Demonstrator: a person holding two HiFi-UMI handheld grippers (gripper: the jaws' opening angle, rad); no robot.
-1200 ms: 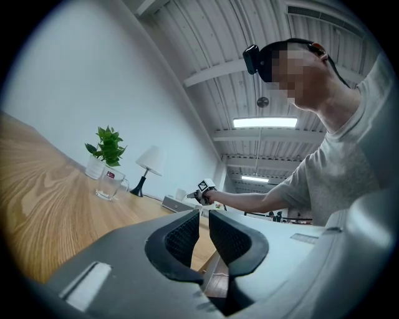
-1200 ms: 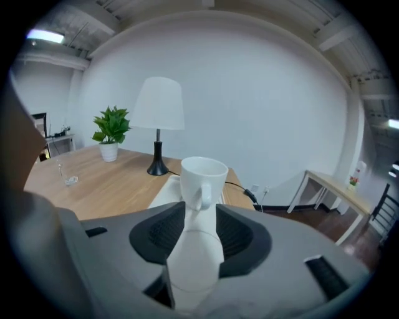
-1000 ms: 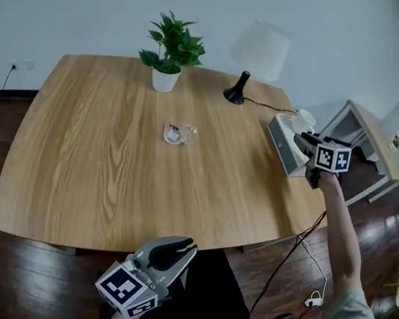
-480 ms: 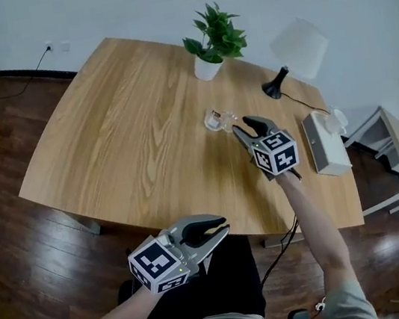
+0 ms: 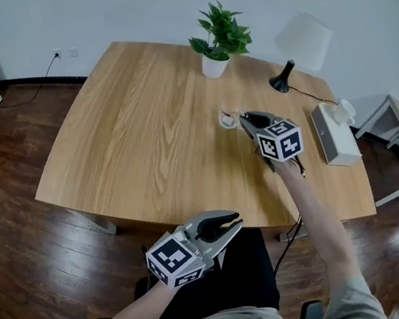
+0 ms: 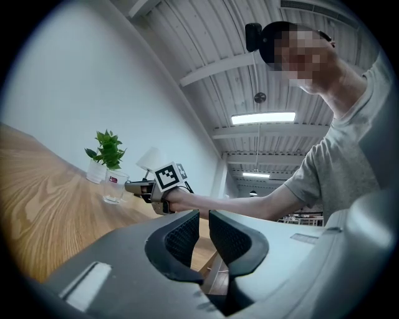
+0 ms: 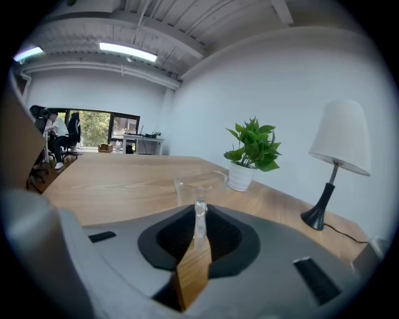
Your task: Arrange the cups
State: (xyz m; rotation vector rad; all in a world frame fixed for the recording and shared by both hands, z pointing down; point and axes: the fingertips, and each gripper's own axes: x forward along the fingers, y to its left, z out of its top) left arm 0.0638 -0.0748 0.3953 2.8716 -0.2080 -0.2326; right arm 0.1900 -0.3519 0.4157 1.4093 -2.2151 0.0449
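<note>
At the frame's upper middle, our right fingers [image 5: 252, 120] pinch the cup [image 5: 228, 119] by its wall to move it; our left fingers [image 5: 222, 226] are shut, empty.

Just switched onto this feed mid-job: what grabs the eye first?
The right gripper, near the middle of the wooden table, has its fingers shut on the wall of a clear glass cup. The left gripper sits shut and empty off the table's near edge, by the person's lap. A potted plant and a white-shaded lamp stand at the far edge.
</note>
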